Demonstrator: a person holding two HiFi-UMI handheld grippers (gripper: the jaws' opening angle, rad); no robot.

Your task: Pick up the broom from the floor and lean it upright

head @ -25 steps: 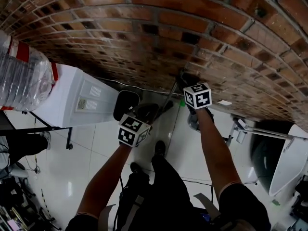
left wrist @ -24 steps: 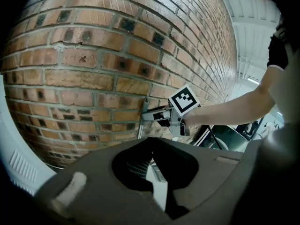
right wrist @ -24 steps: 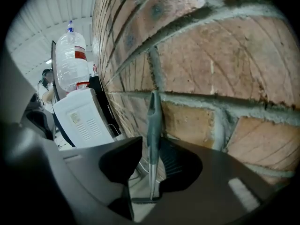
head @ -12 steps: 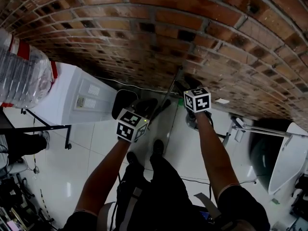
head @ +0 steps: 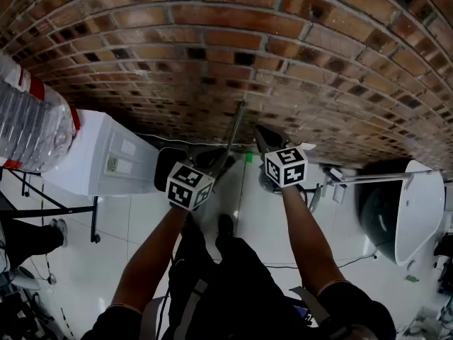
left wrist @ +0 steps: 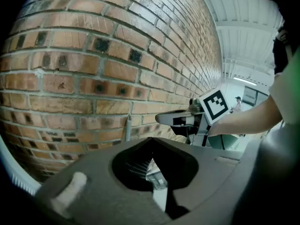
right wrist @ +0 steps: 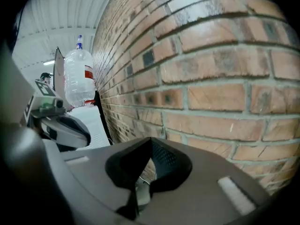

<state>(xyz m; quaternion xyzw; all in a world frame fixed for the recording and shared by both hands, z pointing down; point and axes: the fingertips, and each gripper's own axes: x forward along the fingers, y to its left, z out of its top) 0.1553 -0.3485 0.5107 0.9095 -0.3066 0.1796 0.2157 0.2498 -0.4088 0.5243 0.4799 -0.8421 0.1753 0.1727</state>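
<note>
Left gripper (left wrist: pixel 151 143) — fingers (left wrist: pixel 130 168) pressed together, empty. Right gripper (right wrist: pixel 150 142) fingers have just closed, nothing between them. Broom (head: pixel 234 129) stands just beyond both pairs of fingers, between them — handle leaning upright on the brick wall (head: pixel 212 55).

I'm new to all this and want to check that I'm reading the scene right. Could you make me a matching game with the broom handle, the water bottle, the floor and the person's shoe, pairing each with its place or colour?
Things:
1. broom handle
2. water bottle
3. floor
4. shoe

Descriptions:
A. shiny white tiles
B. black, down on the floor
C. leaning on the brick wall
D. on top of the white machine

Pairs: 1-C, 2-D, 3-A, 4-B
</note>
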